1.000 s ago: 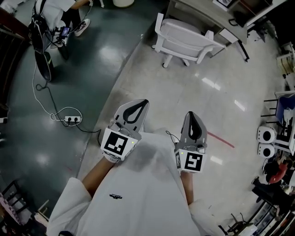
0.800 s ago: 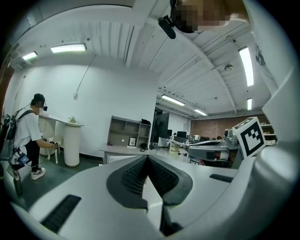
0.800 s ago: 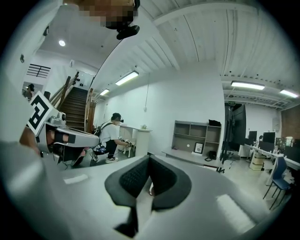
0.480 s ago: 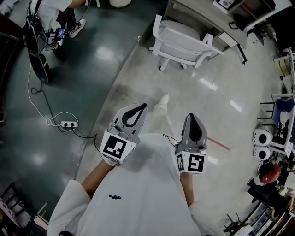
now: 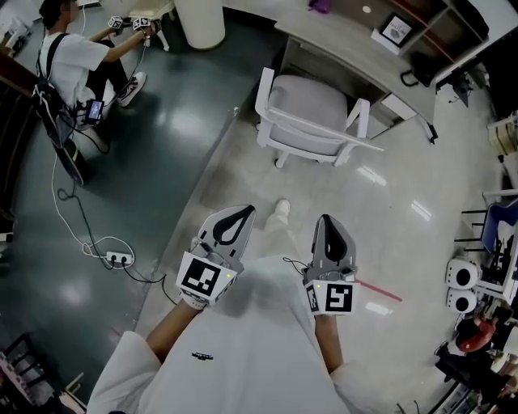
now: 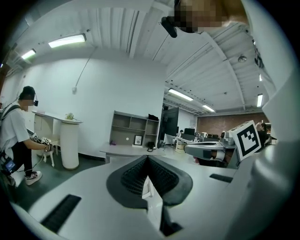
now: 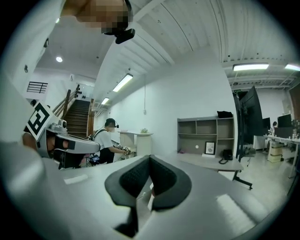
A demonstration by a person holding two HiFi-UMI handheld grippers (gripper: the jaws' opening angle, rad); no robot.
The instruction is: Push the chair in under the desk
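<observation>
The white chair (image 5: 312, 109) stands pulled out from the table (image 5: 348, 44), with its seat just beside the table's near edge. Its back is turned toward the person carrying the tongs, who stands well apart from it on the pale floor. The left tongs (image 5: 240, 212) and the right tongs (image 5: 325, 221) are both clenched with nothing between them, held side by side in front of that person's chest and pointing toward the table. Off past the table's left end, a second person (image 5: 69, 65) sits near a white round pillar (image 5: 200, 20).
</observation>
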